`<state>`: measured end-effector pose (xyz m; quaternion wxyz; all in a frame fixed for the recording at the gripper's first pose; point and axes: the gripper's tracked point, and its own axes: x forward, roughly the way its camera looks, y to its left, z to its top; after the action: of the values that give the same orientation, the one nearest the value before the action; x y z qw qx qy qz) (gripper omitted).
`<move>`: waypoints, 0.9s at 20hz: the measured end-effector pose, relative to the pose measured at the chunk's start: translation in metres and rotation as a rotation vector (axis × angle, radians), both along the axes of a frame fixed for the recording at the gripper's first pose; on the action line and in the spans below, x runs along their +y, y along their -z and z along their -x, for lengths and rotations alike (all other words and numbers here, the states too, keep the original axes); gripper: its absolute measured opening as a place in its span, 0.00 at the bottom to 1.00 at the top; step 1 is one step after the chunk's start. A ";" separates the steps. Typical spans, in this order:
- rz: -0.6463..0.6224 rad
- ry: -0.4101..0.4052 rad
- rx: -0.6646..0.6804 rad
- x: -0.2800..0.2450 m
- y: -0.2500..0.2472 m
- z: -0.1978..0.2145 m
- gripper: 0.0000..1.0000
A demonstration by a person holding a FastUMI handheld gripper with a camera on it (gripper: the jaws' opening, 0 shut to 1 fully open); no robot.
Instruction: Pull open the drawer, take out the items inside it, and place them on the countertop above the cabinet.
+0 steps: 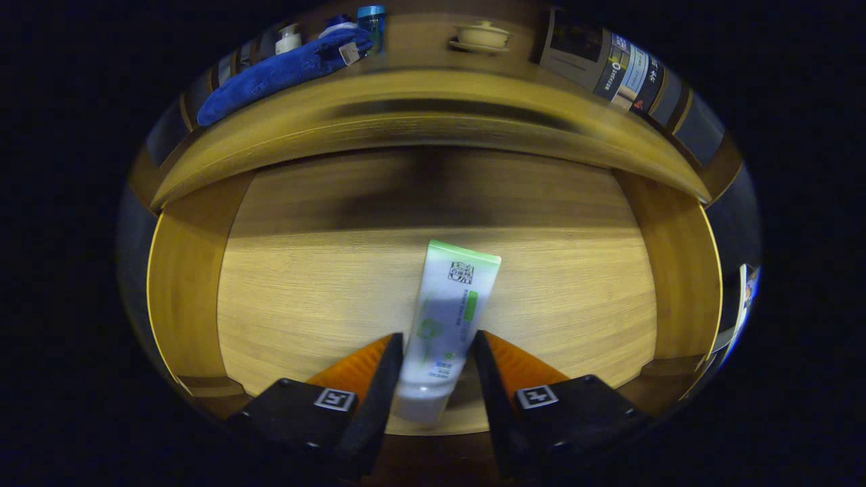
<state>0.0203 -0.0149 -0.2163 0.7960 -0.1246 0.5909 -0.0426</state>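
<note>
A white tube with green trim point(453, 297) sits between my fingers, its cap end toward the camera and its flat crimped end pointing out beyond the fingertips. My gripper point(438, 338) is shut on the tube, both fingers pressing its sides near the middle. Below it lies the open wooden drawer point(304, 291), whose bare floor shows around the tube. The drawer's side walls rise left and right of the fingers. Past the drawer runs the countertop point(419, 101) of the cabinet, blurred.
On the countertop lie a blue cloth point(284, 71) at the left, a small white jar point(289, 39) and a blue-capped bottle point(371, 20) behind it, and a lidded bowl point(482, 35) on a saucer. Boxes or books point(622, 67) stand at the right.
</note>
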 end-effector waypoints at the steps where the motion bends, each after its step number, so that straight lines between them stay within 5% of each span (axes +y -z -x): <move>1: -0.002 0.005 0.000 0.001 -0.005 0.001 0.69; 4: -0.043 0.021 0.001 0.005 -0.009 0.000 0.51; 18: -0.081 -0.080 -0.177 0.023 -0.117 -0.012 0.51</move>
<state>0.0326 0.0083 -0.0993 0.8505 -0.1114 0.5140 0.0022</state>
